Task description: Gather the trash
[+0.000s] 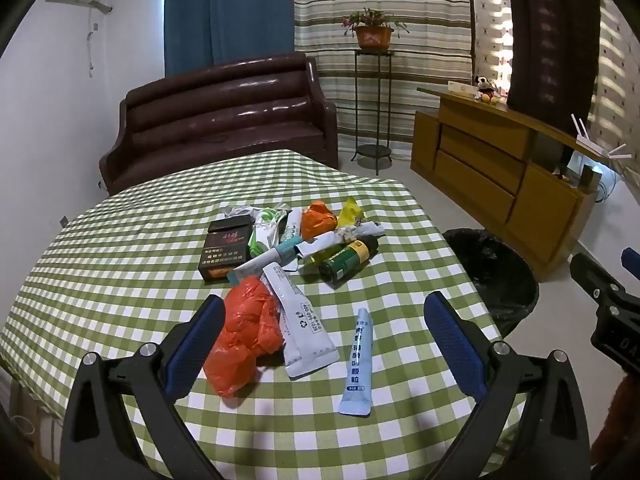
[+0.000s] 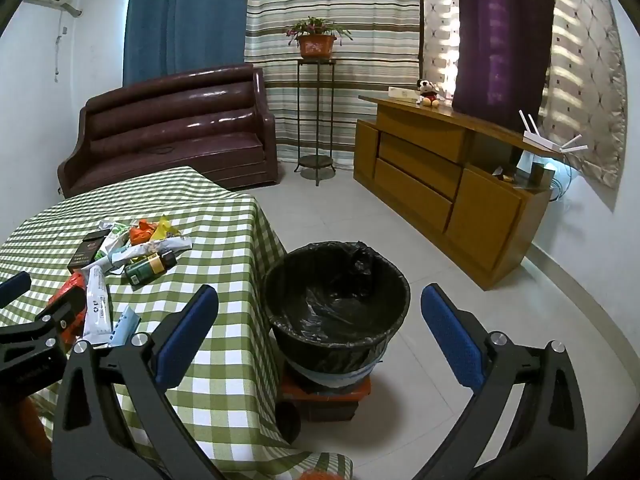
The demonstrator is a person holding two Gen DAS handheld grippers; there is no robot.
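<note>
Trash lies in a pile on the green checked tablecloth: a crumpled orange plastic bag, a white tube, a light blue tube, a dark green bottle, a dark box and several wrappers. My left gripper is open above the near trash, the orange bag and tubes between its fingers. My right gripper is open and empty above the black-lined trash bin, which stands on the floor right of the table. The bin also shows in the left wrist view.
A brown leather sofa stands behind the table. A wooden cabinet runs along the right wall. A plant stand with a potted plant is at the back. The bin sits on an orange box.
</note>
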